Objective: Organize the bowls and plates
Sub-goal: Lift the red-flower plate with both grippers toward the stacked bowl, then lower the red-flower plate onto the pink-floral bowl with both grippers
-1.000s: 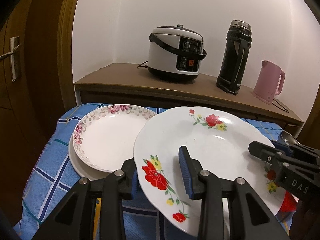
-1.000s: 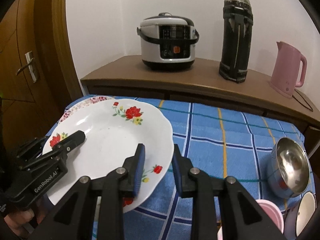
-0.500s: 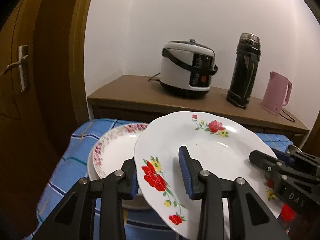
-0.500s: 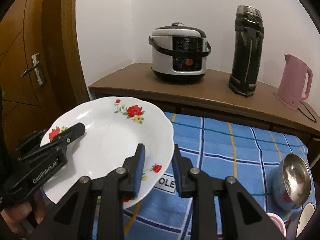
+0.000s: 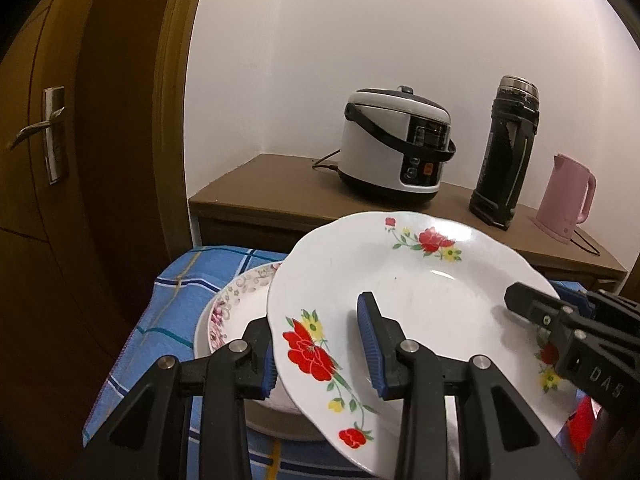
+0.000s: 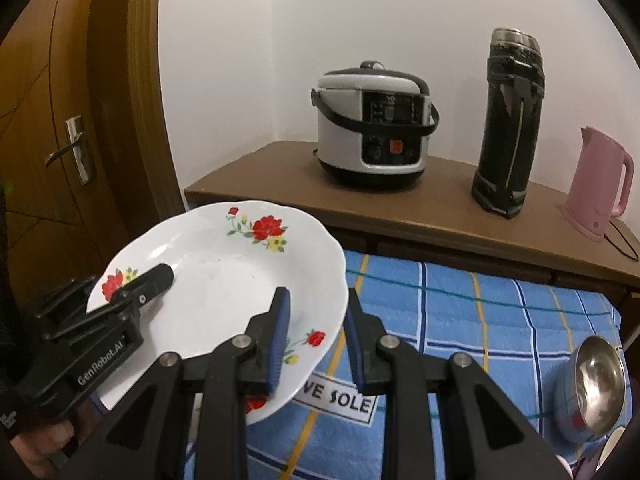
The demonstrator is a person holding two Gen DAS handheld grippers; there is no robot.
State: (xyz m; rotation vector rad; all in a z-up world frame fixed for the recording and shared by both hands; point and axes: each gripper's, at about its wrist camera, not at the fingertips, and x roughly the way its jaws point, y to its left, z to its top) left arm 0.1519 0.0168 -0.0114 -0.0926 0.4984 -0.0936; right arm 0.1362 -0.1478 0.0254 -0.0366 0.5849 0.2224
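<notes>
Big picture first: the bench [image 6: 460, 320], under its blue checked cloth, has plenty of open room across the middle and toward the far edge, with the steel bowl [image 6: 596, 384] at its right edge. At the left edge sits the stack [image 5: 236, 308], pink-rimmed plate on top, and that looks like the landing spot. Above it, the red-flower plate [image 5: 404, 300] is off the cloth, tilted, carried between both grippers, presumably because it is wide and slippery. The left gripper [image 5: 320, 348] is clamped on its near-left rim, one finger over, one under; the right gripper [image 6: 314, 332] pinches the opposite rim the same way. The left edge drops off just beside the stack, so there's little margin there.
</notes>
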